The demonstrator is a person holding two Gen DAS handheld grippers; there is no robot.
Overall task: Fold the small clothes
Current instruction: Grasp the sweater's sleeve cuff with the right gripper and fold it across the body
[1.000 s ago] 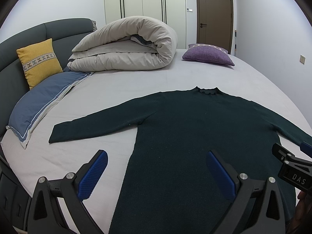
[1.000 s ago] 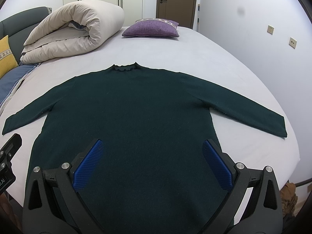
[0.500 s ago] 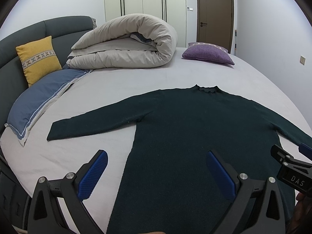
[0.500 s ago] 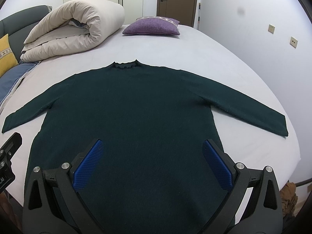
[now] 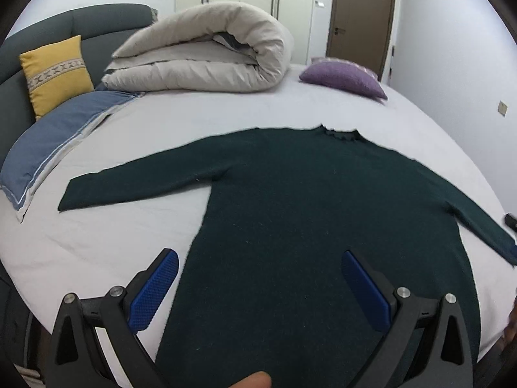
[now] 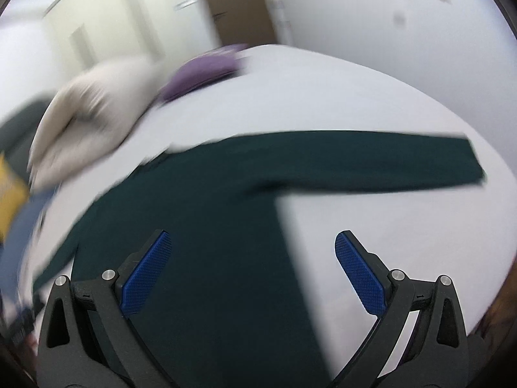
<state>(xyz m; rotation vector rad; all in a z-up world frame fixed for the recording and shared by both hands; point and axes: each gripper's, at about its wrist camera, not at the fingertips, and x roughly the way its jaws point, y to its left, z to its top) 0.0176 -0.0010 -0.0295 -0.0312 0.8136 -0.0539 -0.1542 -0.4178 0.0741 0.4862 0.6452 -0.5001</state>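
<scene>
A dark green long-sleeved sweater (image 5: 307,213) lies flat on the white bed (image 5: 226,110), neck away from me, both sleeves spread out. My left gripper (image 5: 258,265) is open and empty above the sweater's lower left edge. My right gripper (image 6: 253,245) is open and empty above the sweater's right side (image 6: 210,226), near the armpit below the right sleeve (image 6: 371,161). The right wrist view is blurred and tilted.
A rolled beige duvet (image 5: 206,51) lies at the head of the bed. A purple cushion (image 5: 342,76) sits at the back right. A yellow cushion (image 5: 55,71) and a blue pillow (image 5: 55,139) lie at the left by the grey headboard (image 5: 80,26).
My right gripper has swung quickly to the right, toward the right sleeve, and tilted. My left gripper has drifted a little to the left. Both stay open. The sweater has not moved.
</scene>
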